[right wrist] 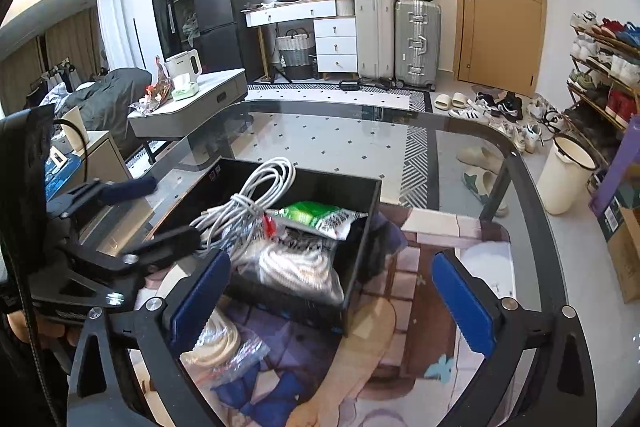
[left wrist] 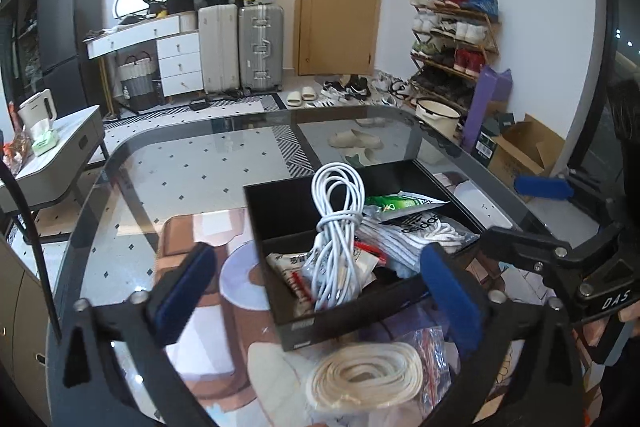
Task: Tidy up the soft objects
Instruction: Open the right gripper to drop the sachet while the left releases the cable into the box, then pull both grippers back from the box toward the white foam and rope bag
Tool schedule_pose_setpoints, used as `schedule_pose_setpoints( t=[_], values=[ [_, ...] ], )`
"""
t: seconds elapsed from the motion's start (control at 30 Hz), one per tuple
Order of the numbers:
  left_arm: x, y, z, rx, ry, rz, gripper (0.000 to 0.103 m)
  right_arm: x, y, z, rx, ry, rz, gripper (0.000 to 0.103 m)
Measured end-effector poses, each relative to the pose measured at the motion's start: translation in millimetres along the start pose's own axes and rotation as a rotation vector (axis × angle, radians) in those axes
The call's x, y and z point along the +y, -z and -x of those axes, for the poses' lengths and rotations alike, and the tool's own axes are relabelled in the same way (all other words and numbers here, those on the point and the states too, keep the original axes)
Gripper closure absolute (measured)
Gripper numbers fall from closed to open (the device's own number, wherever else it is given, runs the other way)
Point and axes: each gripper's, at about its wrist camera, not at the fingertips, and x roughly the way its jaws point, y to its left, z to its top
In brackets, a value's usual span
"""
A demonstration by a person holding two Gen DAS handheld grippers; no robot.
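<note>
A black open box [left wrist: 340, 319] [right wrist: 364, 247] stands on the glass table. Inside it are a coiled white cable [left wrist: 338, 211] [right wrist: 256, 195], a green packet [left wrist: 392, 205] [right wrist: 316, 213], a bagged white rope [right wrist: 296, 263] and other small packets. A cream rope coil in a clear bag [left wrist: 368, 375] [right wrist: 216, 343] lies on the glass just in front of the box. My left gripper [left wrist: 320, 291] is open above that bag, touching nothing. My right gripper [right wrist: 332, 301] is open too, straddling the box's near corner, with nothing held.
The glass table [left wrist: 168, 163] [right wrist: 472, 155] has a dark rounded rim, and floor and rug show through it. A grey side table with a kettle [right wrist: 188, 67] stands to the left. On the right are a white bucket [right wrist: 568, 175], cardboard boxes and a shoe rack [left wrist: 456, 39].
</note>
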Motion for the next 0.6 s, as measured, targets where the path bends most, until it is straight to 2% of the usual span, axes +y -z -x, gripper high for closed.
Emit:
schedule_pose_setpoints(
  t=[0.6],
  values=[
    [3.3, 40.0, 44.3, -0.004, -0.048, 0.007, 0.0, 22.3, 55.4, 26.5, 0.041, -0.045, 0.011, 0.001]
  ],
)
